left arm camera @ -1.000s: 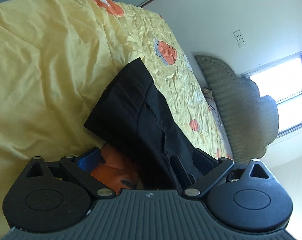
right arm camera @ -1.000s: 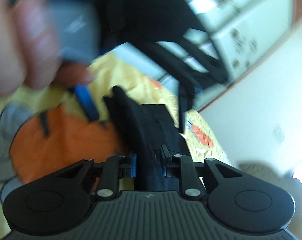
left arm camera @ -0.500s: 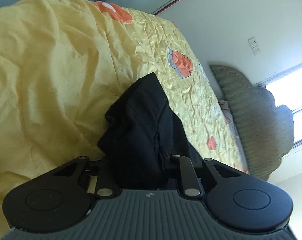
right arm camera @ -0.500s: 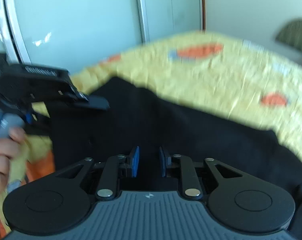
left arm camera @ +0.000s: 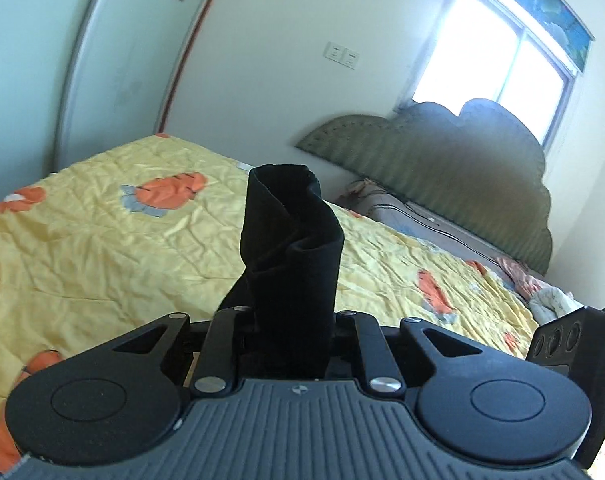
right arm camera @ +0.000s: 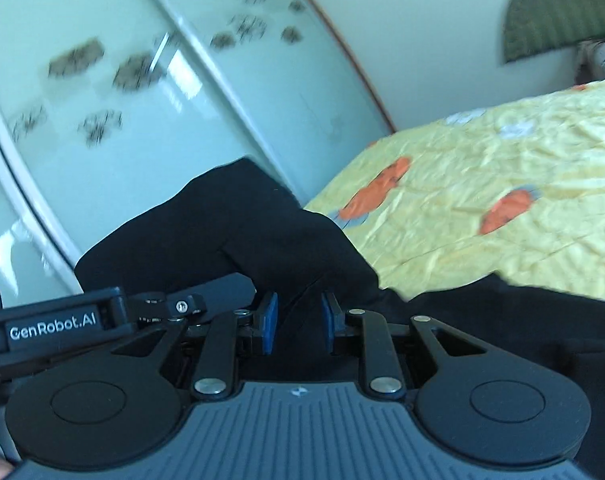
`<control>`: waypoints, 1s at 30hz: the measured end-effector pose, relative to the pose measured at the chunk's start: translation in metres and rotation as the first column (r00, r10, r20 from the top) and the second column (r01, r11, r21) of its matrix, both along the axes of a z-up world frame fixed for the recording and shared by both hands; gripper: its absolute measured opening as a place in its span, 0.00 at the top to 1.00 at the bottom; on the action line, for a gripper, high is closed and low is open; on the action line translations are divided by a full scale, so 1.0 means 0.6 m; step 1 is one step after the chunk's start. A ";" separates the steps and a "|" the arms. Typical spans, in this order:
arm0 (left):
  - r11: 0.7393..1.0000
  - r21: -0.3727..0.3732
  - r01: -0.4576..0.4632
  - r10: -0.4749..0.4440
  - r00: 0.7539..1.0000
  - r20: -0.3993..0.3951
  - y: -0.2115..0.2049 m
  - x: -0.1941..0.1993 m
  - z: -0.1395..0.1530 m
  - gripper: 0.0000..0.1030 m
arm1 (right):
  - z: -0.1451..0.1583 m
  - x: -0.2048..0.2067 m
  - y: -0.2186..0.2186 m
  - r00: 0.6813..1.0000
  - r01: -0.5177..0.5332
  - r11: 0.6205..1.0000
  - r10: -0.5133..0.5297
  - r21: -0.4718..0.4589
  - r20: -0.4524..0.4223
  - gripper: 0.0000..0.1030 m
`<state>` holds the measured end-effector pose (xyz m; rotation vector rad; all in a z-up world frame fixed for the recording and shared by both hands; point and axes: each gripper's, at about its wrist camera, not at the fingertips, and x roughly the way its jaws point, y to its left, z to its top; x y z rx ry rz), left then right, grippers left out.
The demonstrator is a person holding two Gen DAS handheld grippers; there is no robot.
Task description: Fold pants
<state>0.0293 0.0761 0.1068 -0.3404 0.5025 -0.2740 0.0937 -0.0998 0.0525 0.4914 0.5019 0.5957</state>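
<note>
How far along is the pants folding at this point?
Early. Nothing looks folded yet: the black pants are bunched and lifted above the yellow bedspread. In hand: the left gripper is clamped on a wad of them, and the right gripper has fabric between its blue pads. Spreading flat and every fold remain.

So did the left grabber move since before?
Yes. The left gripper tipped upward: the headboard and window, earlier at the right edge, now sit ahead.

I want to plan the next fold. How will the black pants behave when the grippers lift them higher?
The black pants probably flop: cloth bunches and curls above the left gripper. They likely sag between grips, draping past the right gripper. Probably light.
</note>
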 end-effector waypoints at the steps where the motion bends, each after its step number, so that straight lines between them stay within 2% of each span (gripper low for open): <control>1: 0.999 -0.001 0.034 -0.034 0.999 -0.009 -0.026 0.001 0.000 0.84 | 0.000 -0.010 -0.025 1.000 0.028 0.999 -0.028 0.015 0.009 0.78; 4: 0.993 0.008 0.118 -0.118 0.993 -0.026 -0.105 -0.003 -0.007 0.83 | -0.005 -0.040 -0.108 0.992 0.123 0.990 -0.123 0.068 -0.004 0.78; 8: 0.974 0.038 0.222 -0.221 0.975 -0.038 -0.205 -0.010 -0.027 0.83 | -0.035 -0.066 -0.208 0.972 0.234 0.970 -0.232 0.069 -0.038 0.78; 15: 0.925 0.081 0.371 -0.364 0.927 -0.092 -0.327 0.000 -0.090 0.84 | -0.094 -0.121 -0.343 0.923 0.379 0.922 -0.370 0.078 -0.101 0.78; 19: 0.907 0.118 0.405 -0.391 0.912 -0.126 -0.365 -0.001 -0.118 0.84 | -0.127 -0.138 -0.383 0.892 0.441 0.894 -0.426 0.084 -0.154 0.78; 21: 0.895 0.156 0.418 -0.402 0.907 -0.124 -0.383 -0.009 -0.129 0.84 | -0.143 -0.147 -0.402 0.881 0.464 0.876 -0.440 0.133 -0.173 0.77; 24: 0.879 0.204 0.430 -0.412 0.902 -0.127 -0.405 -0.017 -0.147 0.84 | -0.150 -0.160 -0.419 0.880 0.469 0.869 -0.445 0.160 -0.166 0.77; 28: 0.879 0.206 0.429 -0.411 0.903 -0.127 -0.412 -0.020 -0.154 0.84 | -0.149 -0.167 -0.412 0.867 0.488 0.868 -0.472 0.085 -0.159 0.77; 30: 0.873 0.218 0.437 -0.419 0.899 -0.125 -0.419 -0.021 -0.152 0.84 | -0.154 -0.171 -0.419 0.865 0.491 0.865 -0.472 0.104 -0.169 0.77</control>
